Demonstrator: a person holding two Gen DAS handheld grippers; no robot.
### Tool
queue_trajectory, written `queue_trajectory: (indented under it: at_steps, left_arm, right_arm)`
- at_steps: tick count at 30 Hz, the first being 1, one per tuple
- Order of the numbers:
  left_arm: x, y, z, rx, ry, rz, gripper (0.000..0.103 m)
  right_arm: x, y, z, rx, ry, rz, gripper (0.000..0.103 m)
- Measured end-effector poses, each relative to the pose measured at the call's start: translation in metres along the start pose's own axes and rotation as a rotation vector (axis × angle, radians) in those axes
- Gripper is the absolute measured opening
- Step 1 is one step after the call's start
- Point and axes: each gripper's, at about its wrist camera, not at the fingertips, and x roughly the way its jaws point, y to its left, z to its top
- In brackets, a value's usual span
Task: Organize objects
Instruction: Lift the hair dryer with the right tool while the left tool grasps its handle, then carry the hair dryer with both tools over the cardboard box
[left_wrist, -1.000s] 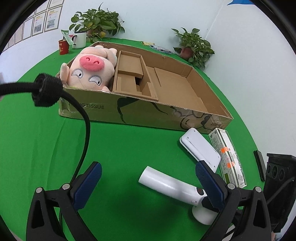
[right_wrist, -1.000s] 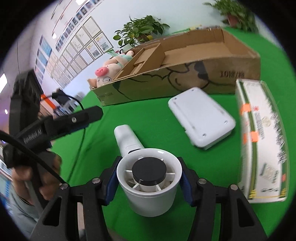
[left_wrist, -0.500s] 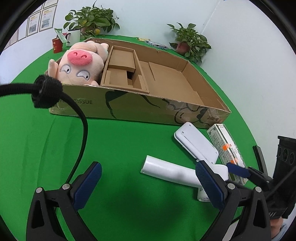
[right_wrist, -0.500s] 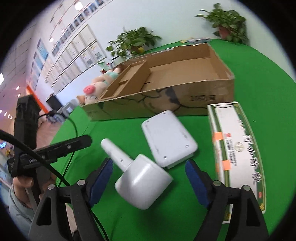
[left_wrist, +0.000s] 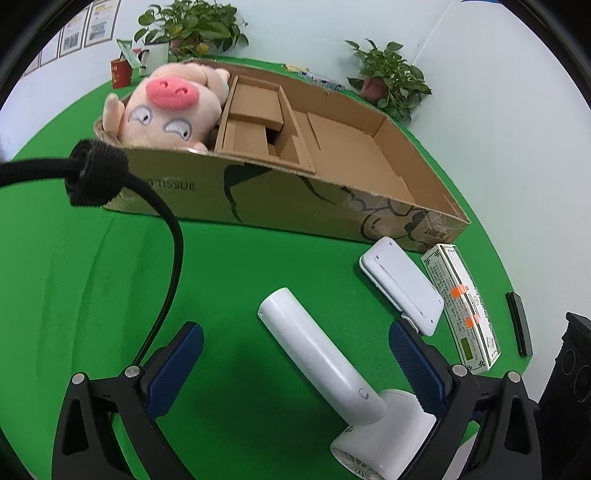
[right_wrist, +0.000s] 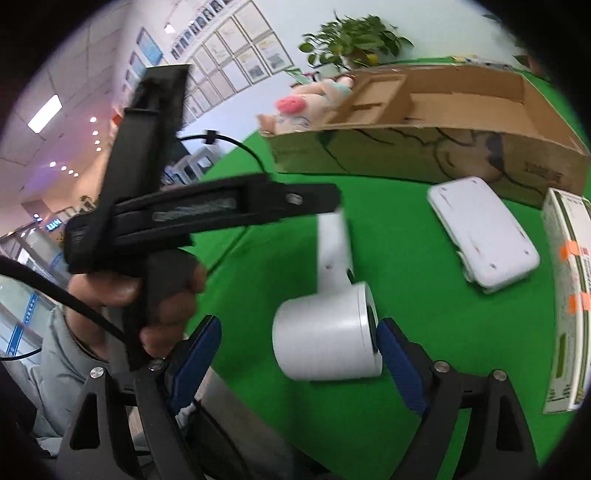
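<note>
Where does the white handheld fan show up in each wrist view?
Left wrist: the white fan lies low and right of centre, handle toward the box.
Right wrist: it sits low centre, between open blue pads.
Shared landmark: cardboard box with the pig toy.

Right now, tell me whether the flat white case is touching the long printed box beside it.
Apart. The left wrist view shows a strip of green cloth between the flat white case and the long printed box along their facing edges.

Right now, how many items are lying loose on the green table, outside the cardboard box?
3: white hair dryer nearest the grippers, flat white case by the box's corner, green-trimmed carton right of the case.
</note>
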Motion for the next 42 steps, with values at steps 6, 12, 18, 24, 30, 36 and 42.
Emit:
queue_trajectory:
  at_steps: [6, 12, 18, 24, 30, 36, 42]
  left_arm:
    - [0.02, -0.002, 0.003, -0.003, 0.064, -0.053, 0.087]
    - [0.035, -0.009, 0.0, 0.035, 0.128, -0.074, 0.07]
    - [0.038, -0.011, 0.001, 0.067, 0.148, -0.07, 0.056]
    - [0.043, -0.011, 0.002, 0.081, 0.155, -0.066, 0.041]
    - [0.044, -0.015, 0.003, 0.091, 0.158, -0.073, 0.039]
    - [0.033, -0.024, 0.005, 0.117, 0.121, -0.073, 0.036]
    - [0.0, -0.043, 0.019, 0.154, 0.02, -0.056, 0.035]
  right_arm:
    - [0.014, -0.003, -0.002, 0.049, 0.036, -0.007, 0.087]
    - [0.025, 0.004, -0.008, 0.066, 0.027, -0.042, 0.087]
    - [0.032, 0.017, -0.015, 0.034, 0.03, -0.118, 0.084]
    - [0.038, 0.028, -0.019, -0.009, 0.021, -0.245, 0.063]
    - [0.037, 0.033, -0.022, -0.023, 0.02, -0.298, 0.063]
    - [0.037, 0.035, -0.024, -0.011, -0.013, -0.315, 0.062]
    - [0.018, 0.045, -0.017, -0.062, -0.098, -0.349, 0.062]
